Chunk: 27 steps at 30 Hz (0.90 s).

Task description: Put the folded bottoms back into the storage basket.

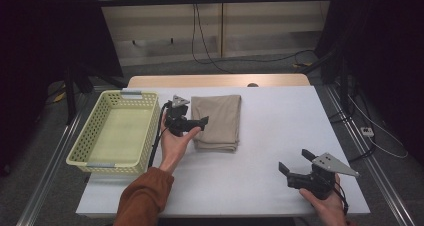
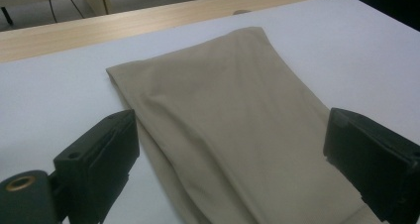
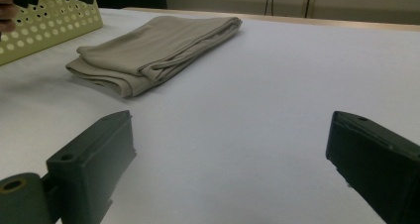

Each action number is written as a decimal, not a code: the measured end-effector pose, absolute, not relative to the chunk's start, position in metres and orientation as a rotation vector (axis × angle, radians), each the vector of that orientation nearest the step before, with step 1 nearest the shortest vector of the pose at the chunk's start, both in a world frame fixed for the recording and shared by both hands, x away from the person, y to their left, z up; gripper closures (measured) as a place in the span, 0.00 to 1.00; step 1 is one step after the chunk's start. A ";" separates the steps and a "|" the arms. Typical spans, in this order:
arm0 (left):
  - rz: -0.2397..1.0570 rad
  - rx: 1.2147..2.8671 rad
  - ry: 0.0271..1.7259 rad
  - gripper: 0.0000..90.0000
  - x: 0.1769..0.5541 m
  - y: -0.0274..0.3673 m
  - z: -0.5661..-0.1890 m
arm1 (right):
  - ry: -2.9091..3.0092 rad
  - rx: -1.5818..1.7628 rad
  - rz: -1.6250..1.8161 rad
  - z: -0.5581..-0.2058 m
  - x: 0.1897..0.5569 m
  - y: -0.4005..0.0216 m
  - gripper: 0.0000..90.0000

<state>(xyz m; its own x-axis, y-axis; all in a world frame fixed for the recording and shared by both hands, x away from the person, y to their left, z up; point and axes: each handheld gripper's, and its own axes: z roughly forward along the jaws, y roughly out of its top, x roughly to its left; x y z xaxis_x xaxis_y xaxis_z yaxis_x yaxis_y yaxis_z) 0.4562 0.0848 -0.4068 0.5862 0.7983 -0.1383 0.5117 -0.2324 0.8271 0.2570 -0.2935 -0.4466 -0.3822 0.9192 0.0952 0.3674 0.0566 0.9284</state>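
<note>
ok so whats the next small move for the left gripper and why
Probably ease the left gripper down and forward so its open jaws straddle the near left edge of the folded beige cloth, then close. The jaws stand wide apart just over that edge, nothing is gripped yet, and the yellow basket waits beside it.

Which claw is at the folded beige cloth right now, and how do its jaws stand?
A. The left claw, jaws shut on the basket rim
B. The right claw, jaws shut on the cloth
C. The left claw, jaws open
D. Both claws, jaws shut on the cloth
C: the left claw sits at the cloth edge with its jaws spread; the right claw is apart on bare table, also open.
</note>
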 end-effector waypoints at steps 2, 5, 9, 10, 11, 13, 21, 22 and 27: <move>0.377 1.923 1.070 0.08 0.462 0.082 -0.407 | 1.798 1.287 1.319 -0.447 0.257 -0.293 0.05; 0.314 1.950 1.089 0.08 0.470 0.075 -0.409 | 1.797 1.291 1.323 -0.447 0.257 -0.293 0.05; 0.330 1.948 1.100 0.11 0.483 0.068 -0.416 | 1.798 1.296 1.321 -0.447 0.258 -0.294 0.05; 0.329 1.944 1.112 0.12 0.488 0.068 -0.419 | 1.796 1.299 1.325 -0.447 0.257 -0.294 0.05; 0.315 1.952 1.141 0.12 0.494 0.069 -0.423 | 1.795 1.301 1.326 -0.447 0.257 -0.294 0.05; 0.298 1.962 1.159 0.20 0.497 0.070 -0.425 | 1.795 1.303 1.328 -0.447 0.257 -0.294 0.05; 0.337 2.026 1.211 0.30 0.514 0.069 -0.442 | 1.807 1.306 1.322 -0.448 0.258 -0.293 0.05; 0.317 2.045 1.225 0.31 0.517 0.070 -0.449 | 1.806 1.307 1.321 -0.448 0.258 -0.293 0.04; 0.332 2.069 1.259 0.32 0.520 0.072 -0.455 | 1.812 1.300 1.317 -0.449 0.258 -0.293 0.04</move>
